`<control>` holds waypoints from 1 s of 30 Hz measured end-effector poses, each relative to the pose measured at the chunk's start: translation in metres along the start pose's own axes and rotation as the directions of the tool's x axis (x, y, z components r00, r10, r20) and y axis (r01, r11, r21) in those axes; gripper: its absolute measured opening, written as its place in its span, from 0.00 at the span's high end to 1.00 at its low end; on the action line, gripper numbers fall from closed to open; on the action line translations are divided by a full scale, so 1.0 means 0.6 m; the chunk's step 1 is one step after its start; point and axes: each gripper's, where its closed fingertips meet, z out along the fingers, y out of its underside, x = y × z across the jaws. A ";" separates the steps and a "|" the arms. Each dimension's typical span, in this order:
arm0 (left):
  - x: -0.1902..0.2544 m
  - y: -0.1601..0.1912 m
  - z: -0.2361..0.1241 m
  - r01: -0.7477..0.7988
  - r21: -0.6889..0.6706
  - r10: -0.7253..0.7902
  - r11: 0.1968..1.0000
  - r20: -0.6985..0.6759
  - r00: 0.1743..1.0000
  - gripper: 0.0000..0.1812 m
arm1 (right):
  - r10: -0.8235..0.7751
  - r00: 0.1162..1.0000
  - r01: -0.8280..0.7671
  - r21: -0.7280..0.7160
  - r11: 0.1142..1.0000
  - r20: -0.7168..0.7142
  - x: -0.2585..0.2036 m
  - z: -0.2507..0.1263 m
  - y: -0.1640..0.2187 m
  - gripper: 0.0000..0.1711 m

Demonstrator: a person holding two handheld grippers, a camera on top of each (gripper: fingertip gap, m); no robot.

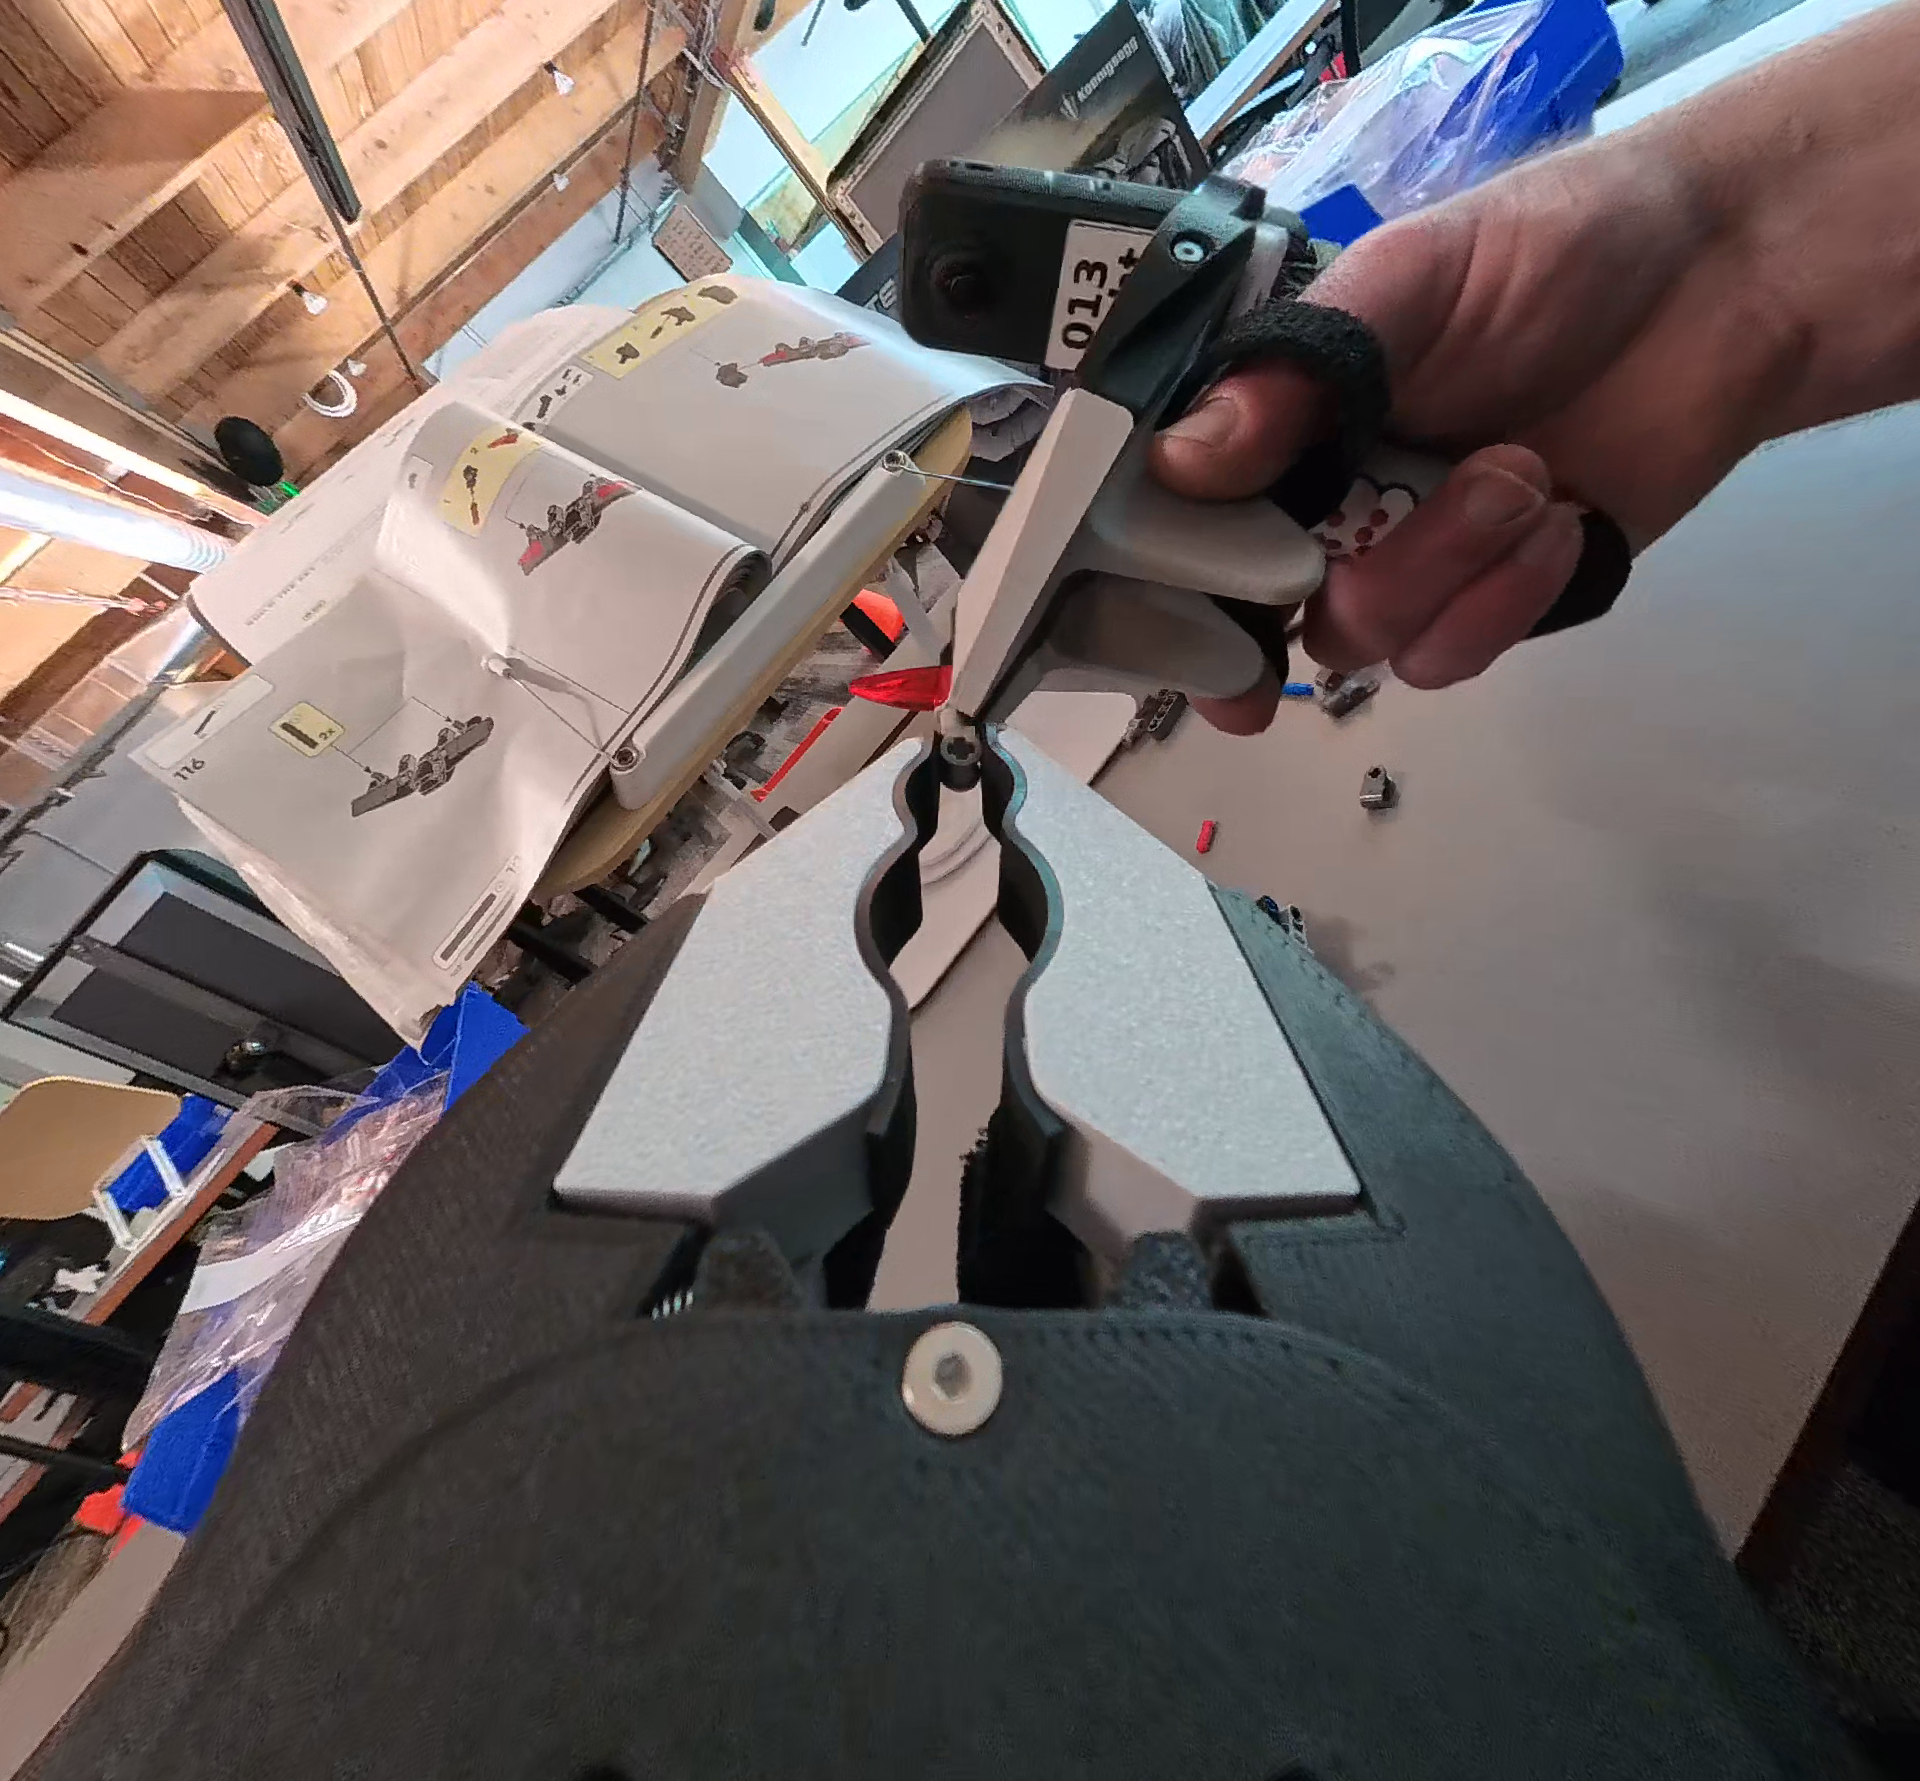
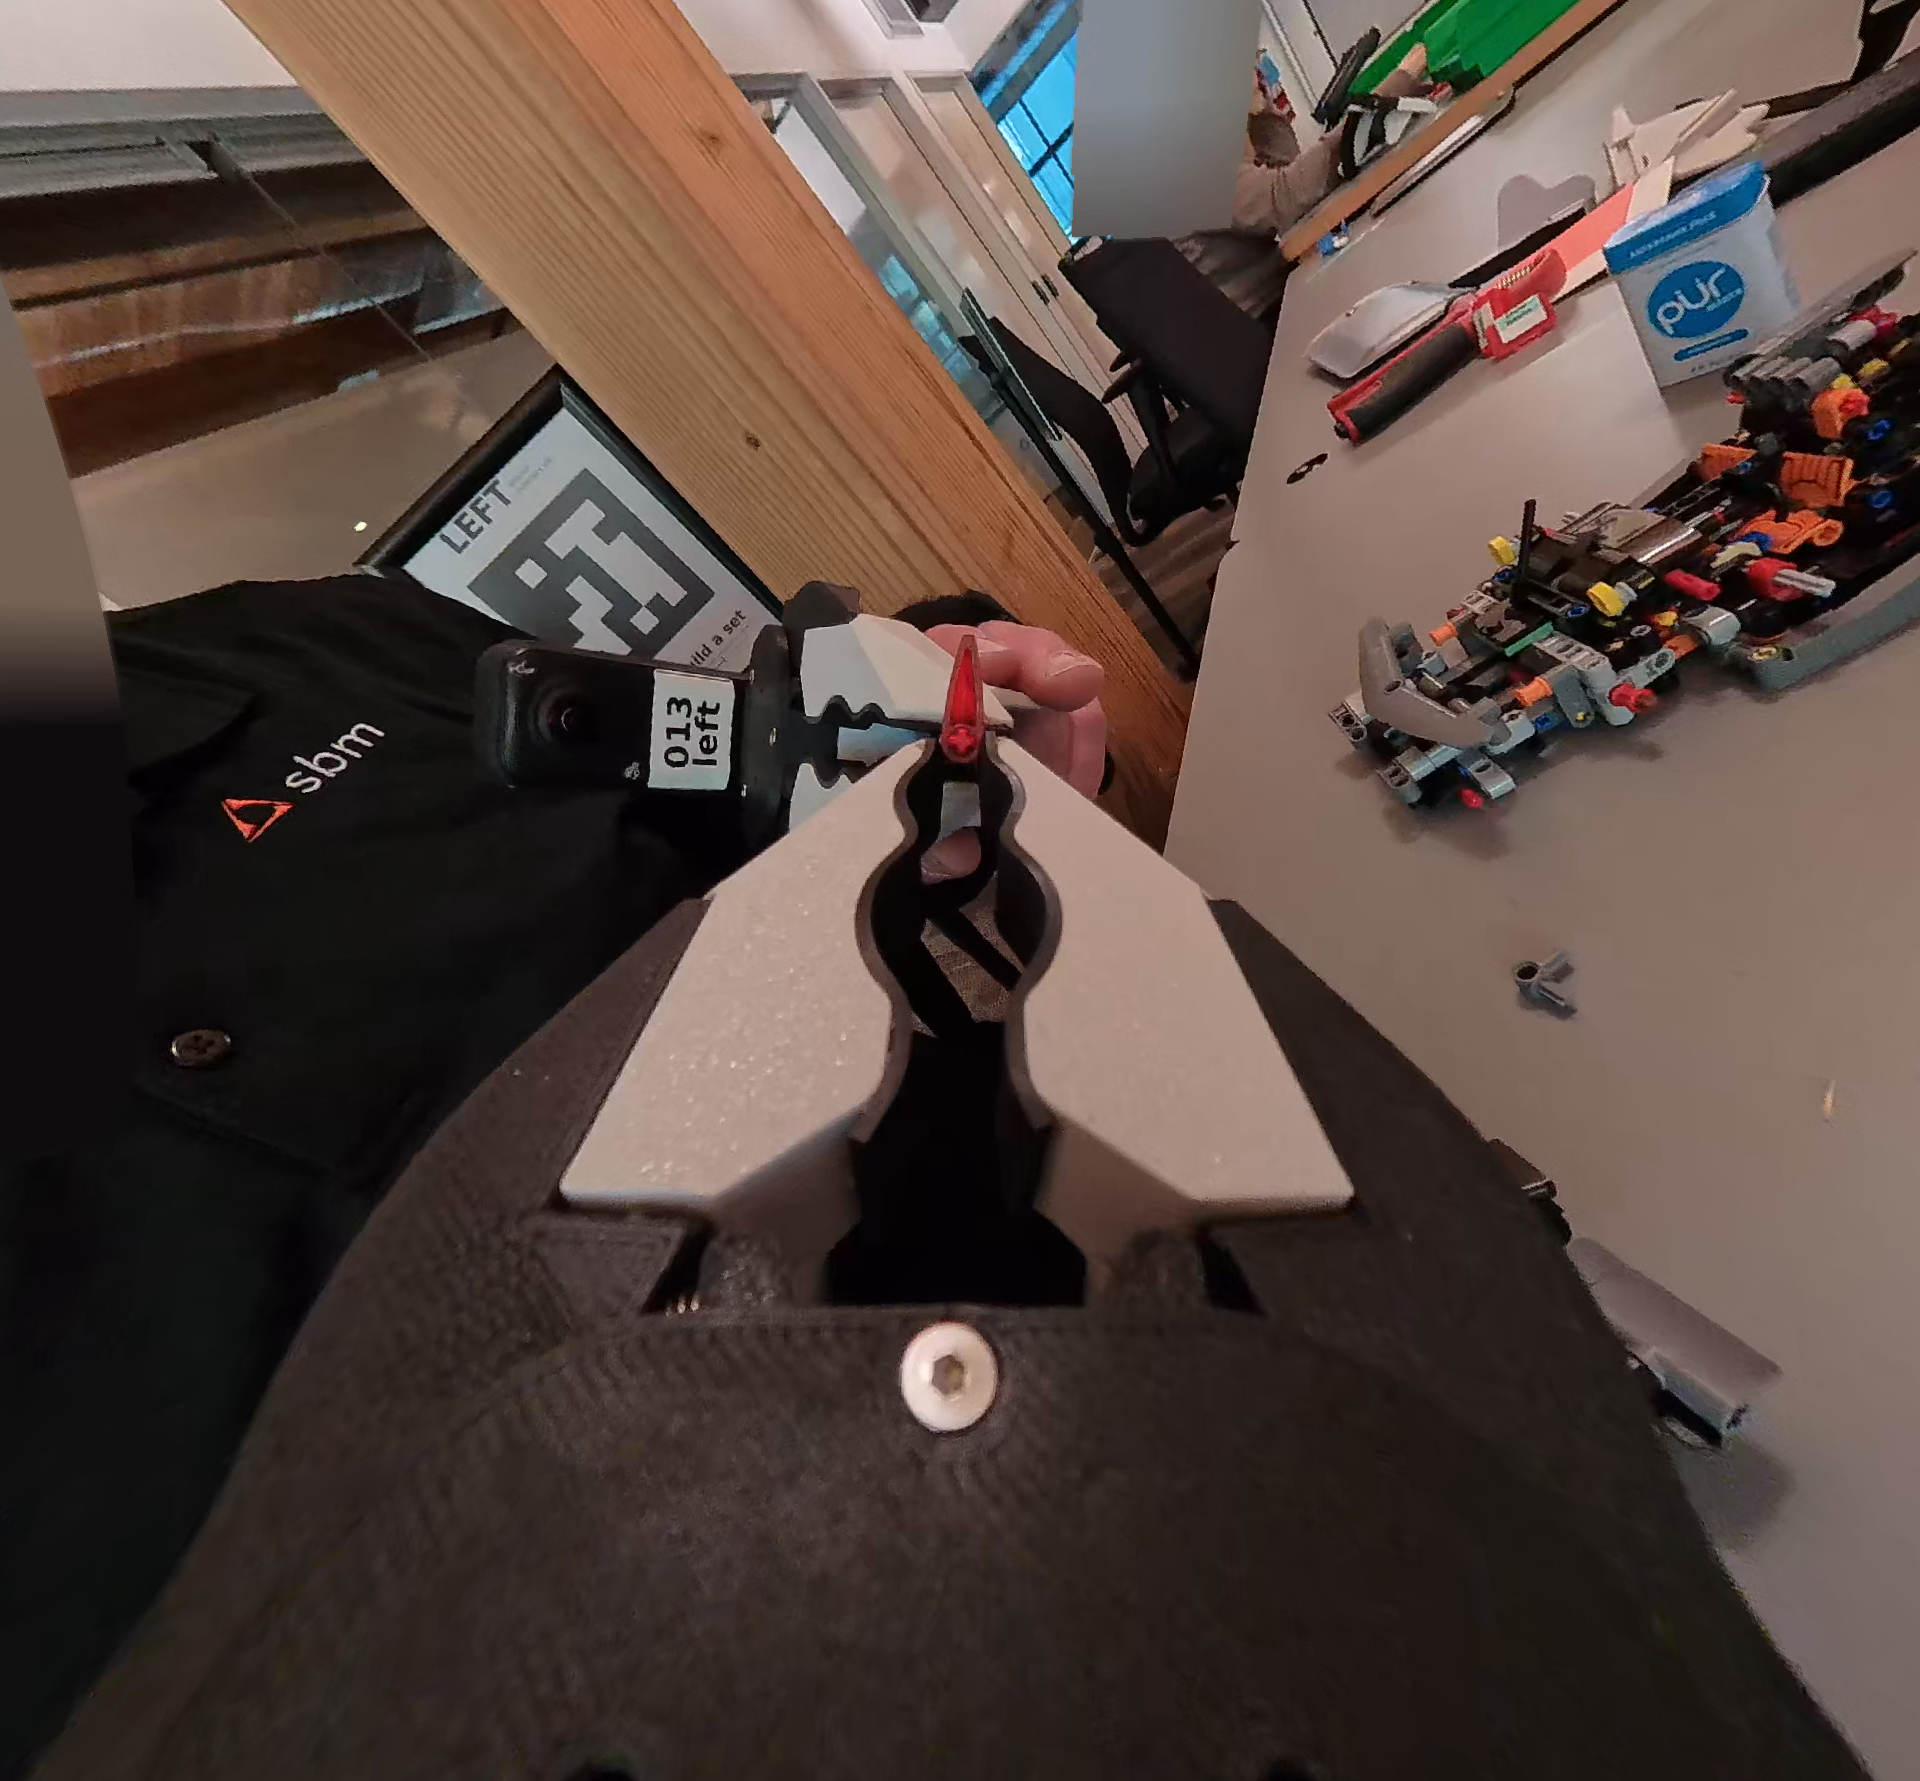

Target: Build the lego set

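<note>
In the left wrist view my left gripper [image 1: 954, 757] is shut on a small black connector piece [image 1: 956, 767] at its fingertips. The right gripper [image 1: 956, 715], held by a hand, comes in from the upper right. Its tips meet mine and carry a red translucent pointed piece [image 1: 902, 687]. In the right wrist view my right gripper [image 2: 962, 763] is shut on that red piece [image 2: 964, 687], which stands upright. The left gripper [image 2: 997, 721] touches it from the left. The partly built lego model [image 2: 1621, 609] lies on the grey table [image 2: 1455, 1212] to the right.
An open instruction booklet [image 1: 520, 536] rests on a stand behind the grippers. Loose small pieces [image 1: 1377, 786] and a red pin [image 1: 1203, 835] lie on the table. A grey piece [image 2: 1545, 983], a blue-white pouch [image 2: 1704, 277] and a red-handled tool [image 2: 1413, 375] also lie there. Blue bins [image 1: 1538, 58] stand farther back. Only a small space, under 4 cm, lies between the two pairs of fingers. From either gripper's tips it is about 25 centimeters to the partly built lego model [image 2: 1621, 609].
</note>
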 end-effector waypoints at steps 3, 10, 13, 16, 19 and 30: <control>-0.003 0.001 -0.002 -0.026 -0.007 0.026 1.000 0.021 0.999 0.97 | 0.032 0.999 -0.032 0.004 0.999 0.005 0.000 0.003 -0.002 0.98; -0.010 0.000 -0.002 -0.114 -0.034 0.116 0.993 0.082 0.990 0.97 | 0.071 0.997 -0.072 0.096 0.993 0.017 -0.001 0.007 -0.009 0.98; -0.009 0.002 -0.002 -0.123 -0.041 0.126 0.992 0.083 0.989 0.97 | 0.063 0.998 -0.063 0.115 0.991 0.005 0.001 0.007 -0.007 0.98; -0.006 0.007 -0.002 -0.115 -0.043 0.118 0.992 0.078 0.990 0.97 | 0.053 0.999 -0.052 0.097 0.994 -0.011 0.005 0.007 -0.003 0.98; -0.008 0.006 -0.004 -0.087 -0.035 0.090 0.996 0.075 0.993 0.97 | 0.038 0.999 -0.037 0.082 0.996 -0.016 0.003 0.008 -0.005 0.98; -0.022 0.009 -0.020 -0.031 -0.016 0.032 0.999 0.052 0.998 0.91 | 0.005 0.999 -0.006 -0.022 1.000 -0.053 0.012 -0.006 -0.003 0.98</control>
